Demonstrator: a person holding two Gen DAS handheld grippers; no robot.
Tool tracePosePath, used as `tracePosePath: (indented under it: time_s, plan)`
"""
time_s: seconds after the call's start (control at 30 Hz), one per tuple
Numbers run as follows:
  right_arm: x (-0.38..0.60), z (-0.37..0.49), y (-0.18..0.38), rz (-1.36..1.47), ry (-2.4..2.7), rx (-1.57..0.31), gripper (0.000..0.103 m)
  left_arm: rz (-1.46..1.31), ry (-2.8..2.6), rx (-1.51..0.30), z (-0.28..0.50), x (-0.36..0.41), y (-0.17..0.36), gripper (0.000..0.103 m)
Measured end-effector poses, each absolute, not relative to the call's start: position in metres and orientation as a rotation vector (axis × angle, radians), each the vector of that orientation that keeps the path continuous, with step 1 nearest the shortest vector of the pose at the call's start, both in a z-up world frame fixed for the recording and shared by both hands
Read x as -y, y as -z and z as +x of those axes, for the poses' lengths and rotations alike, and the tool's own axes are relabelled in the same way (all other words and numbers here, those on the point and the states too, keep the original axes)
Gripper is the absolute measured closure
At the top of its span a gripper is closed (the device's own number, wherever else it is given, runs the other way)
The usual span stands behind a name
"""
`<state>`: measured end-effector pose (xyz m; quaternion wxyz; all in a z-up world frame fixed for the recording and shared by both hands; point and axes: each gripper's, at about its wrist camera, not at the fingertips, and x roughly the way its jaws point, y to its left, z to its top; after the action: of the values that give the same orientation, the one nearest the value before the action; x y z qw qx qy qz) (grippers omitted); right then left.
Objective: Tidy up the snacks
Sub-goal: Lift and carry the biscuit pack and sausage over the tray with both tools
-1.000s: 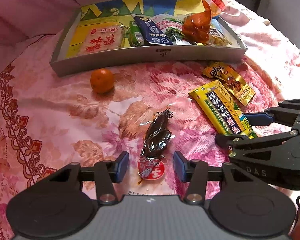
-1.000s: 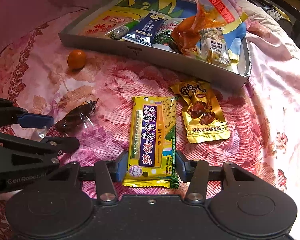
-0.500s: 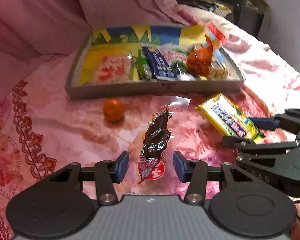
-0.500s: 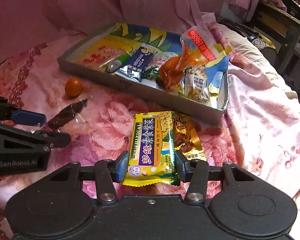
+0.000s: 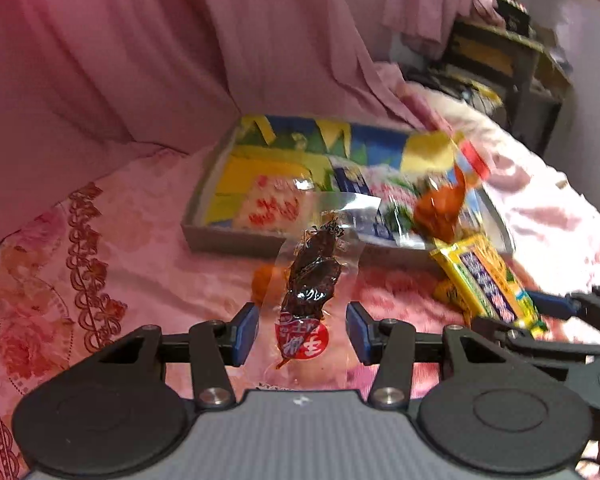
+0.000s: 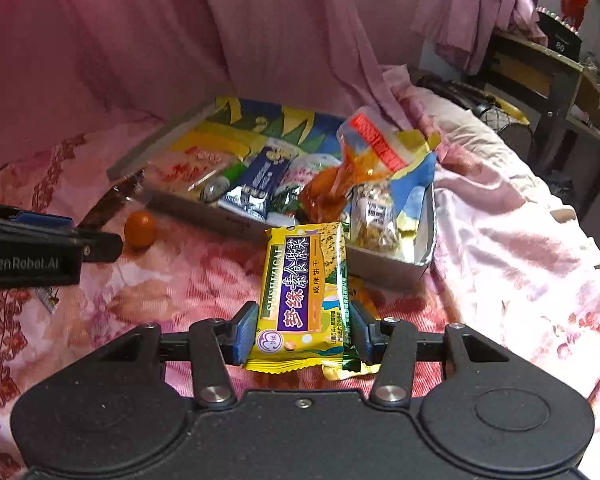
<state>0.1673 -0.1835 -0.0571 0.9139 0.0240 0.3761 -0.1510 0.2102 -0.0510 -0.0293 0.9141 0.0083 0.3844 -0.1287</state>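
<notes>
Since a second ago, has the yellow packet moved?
Yes. The yellow packet, clamped in the right gripper, has risen off the bedspread and now overlaps the box wall.

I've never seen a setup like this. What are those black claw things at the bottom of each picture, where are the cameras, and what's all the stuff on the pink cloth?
No robot here: a person holds a two-finger gripper in each hand, and each carries a wide-angle camera looking along its fingers. One picture is from the left gripper, which grips a clear packet of dark brown snack by its edges. The other is from the right gripper, closed on a yellow biscuit packet. Both packets are raised off the pink flowered bedcover. Ahead lies a shallow grey tray already holding several snack packets. A small orange fruit sits on the cover in front of the tray.
</notes>
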Motion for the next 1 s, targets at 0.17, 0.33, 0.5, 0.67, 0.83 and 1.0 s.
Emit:
tracePosePath:
  time_s: [0.17, 0.33, 0.5, 0.67, 0.83, 1.0]
  plan:
    - [0.187, 0.167, 0.051, 0.069, 0.326, -0.724, 0.053, -0.039, 0.248, -0.733, 0.223, 0.049, 0.019, 0.051]
    - [0.192, 0.170, 0.044, 0.083, 0.349, -0.678, 0.052, -0.037, 0.240, -0.661, 0.237, 0.053, 0.010, 0.051]
    - [0.198, 0.177, 0.038, 0.098, 0.372, -0.636, 0.053, -0.049, 0.244, -0.619, 0.252, 0.056, 0.004, 0.051]
    - [0.204, 0.188, 0.034, 0.077, 0.386, -0.589, 0.053, -0.056, 0.247, -0.602, 0.271, 0.060, 0.006, 0.051]
    - [0.206, 0.206, 0.031, -0.003, 0.381, -0.549, 0.053, -0.049, 0.258, -0.590, 0.290, 0.061, 0.010, 0.051]
    - [0.208, 0.228, 0.032, -0.037, 0.373, -0.523, 0.053, -0.062, 0.255, -0.594, 0.309, 0.059, 0.015, 0.051]
